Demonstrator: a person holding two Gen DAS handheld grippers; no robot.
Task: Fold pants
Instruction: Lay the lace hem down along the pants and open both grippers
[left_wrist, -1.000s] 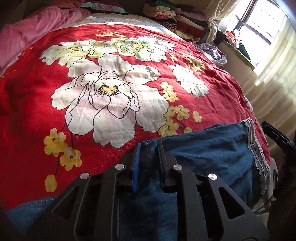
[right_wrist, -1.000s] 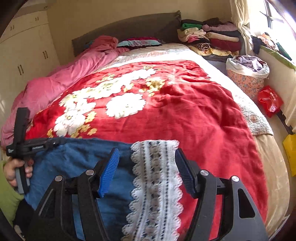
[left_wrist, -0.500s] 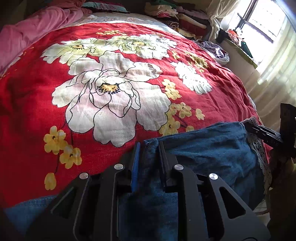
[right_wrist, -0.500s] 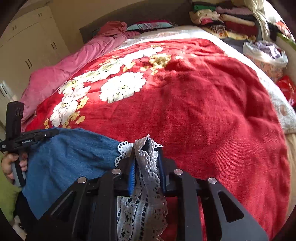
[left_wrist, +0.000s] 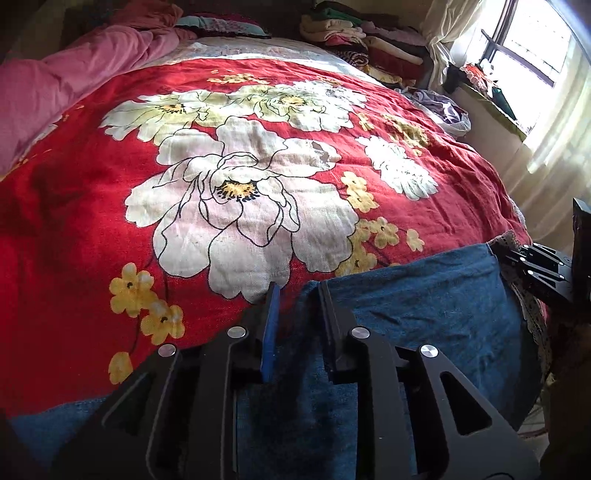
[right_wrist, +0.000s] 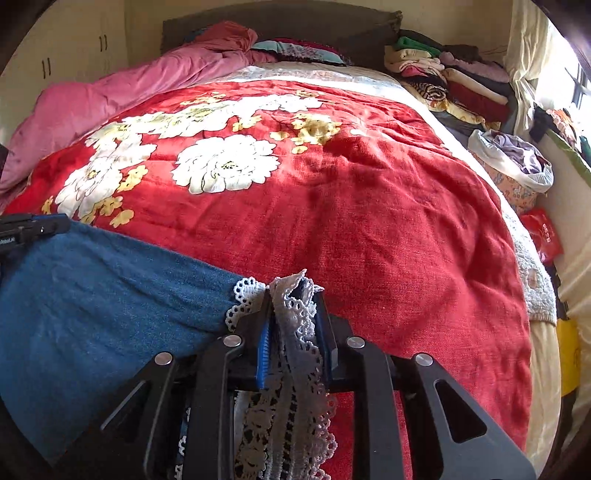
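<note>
Blue denim pants (left_wrist: 424, 310) with a white lace hem lie across the near edge of the red floral bedspread (left_wrist: 240, 192). My left gripper (left_wrist: 297, 295) is shut on the denim at one end of the pants. My right gripper (right_wrist: 293, 295) is shut on the lace hem (right_wrist: 291, 332) at the other end, with denim (right_wrist: 103, 288) stretching left to the left gripper (right_wrist: 33, 227). The right gripper (left_wrist: 535, 258) shows at the right edge of the left wrist view.
A pink quilt (right_wrist: 122, 96) is bunched at the bed's far left. Folded clothes (right_wrist: 454, 81) are stacked at the far right corner. A laundry basket (right_wrist: 513, 166) and red bag (right_wrist: 546, 232) sit right of the bed, by the window (left_wrist: 532, 48).
My right gripper has closed on the lace hem, which lay loose between its open fingers one second ago, and has lifted it. The left gripper has kept its hold on the denim.
</note>
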